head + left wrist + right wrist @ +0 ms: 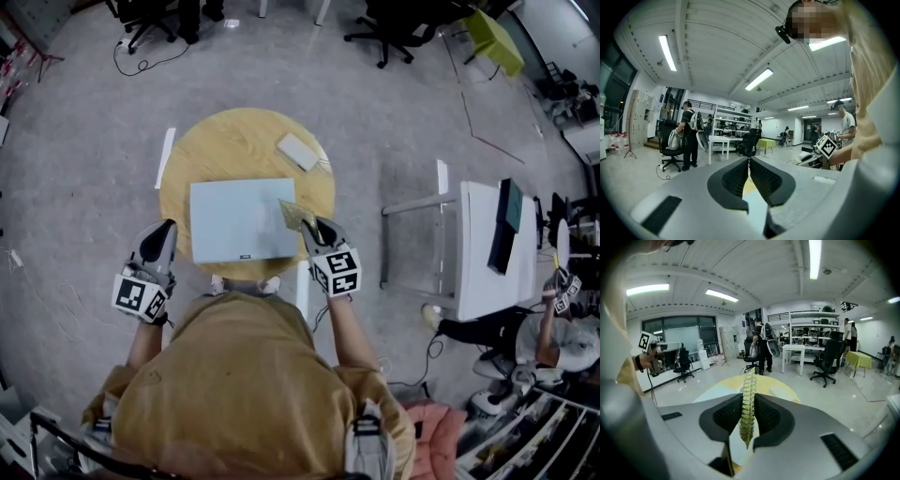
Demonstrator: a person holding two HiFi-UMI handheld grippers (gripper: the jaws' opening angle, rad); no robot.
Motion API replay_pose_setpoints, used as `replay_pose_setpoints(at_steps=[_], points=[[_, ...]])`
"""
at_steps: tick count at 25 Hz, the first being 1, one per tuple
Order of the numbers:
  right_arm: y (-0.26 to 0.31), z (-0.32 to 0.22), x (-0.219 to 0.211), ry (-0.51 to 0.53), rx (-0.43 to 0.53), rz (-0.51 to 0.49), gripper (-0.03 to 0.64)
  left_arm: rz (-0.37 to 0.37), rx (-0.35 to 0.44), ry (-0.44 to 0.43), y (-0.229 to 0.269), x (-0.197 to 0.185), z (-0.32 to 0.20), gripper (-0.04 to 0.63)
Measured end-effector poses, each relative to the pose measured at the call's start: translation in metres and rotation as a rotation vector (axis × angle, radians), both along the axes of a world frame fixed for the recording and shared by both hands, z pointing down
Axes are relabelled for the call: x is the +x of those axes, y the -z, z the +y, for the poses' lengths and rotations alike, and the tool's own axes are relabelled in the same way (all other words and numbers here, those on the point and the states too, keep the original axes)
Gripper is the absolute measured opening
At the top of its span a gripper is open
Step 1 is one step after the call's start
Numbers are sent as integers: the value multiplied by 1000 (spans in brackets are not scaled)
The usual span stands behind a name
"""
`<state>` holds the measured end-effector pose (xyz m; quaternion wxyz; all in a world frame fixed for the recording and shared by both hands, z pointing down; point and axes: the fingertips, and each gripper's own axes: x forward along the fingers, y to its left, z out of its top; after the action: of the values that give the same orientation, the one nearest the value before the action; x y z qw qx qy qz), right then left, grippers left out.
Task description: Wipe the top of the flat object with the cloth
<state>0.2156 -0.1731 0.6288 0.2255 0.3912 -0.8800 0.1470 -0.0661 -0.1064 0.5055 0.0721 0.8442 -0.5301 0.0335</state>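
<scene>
Round wooden table [234, 136]: far half open wood, only a small white block [298, 151] at far right. A flat panel [234, 220] fills the near half, its top open except the right edge, where the right gripper [317, 225] pinches a cloth [294, 214]. The left gripper [167, 228] hangs beyond the near left rim.

Round table [225, 141] with flat panel [234, 220] and small slab [298, 151]

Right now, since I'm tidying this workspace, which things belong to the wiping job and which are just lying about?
Part of the job:
- pale flat panel
- yellow-green cloth
- right gripper, shut on the cloth

Just lying about:
- small white slab on the round table
- white desk
- left gripper, shut, empty, off the panel
</scene>
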Motion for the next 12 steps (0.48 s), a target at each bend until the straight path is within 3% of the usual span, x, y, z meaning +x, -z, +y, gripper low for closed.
replay_pose_setpoints(at_steps=[6,12], points=[[20,-12,-59,78,-115,-296,61,-1,-3,67,1,-23,10,15],[15,-20,-138,200,-203,-416,61,2,-12,137,0,-50,23,15]])
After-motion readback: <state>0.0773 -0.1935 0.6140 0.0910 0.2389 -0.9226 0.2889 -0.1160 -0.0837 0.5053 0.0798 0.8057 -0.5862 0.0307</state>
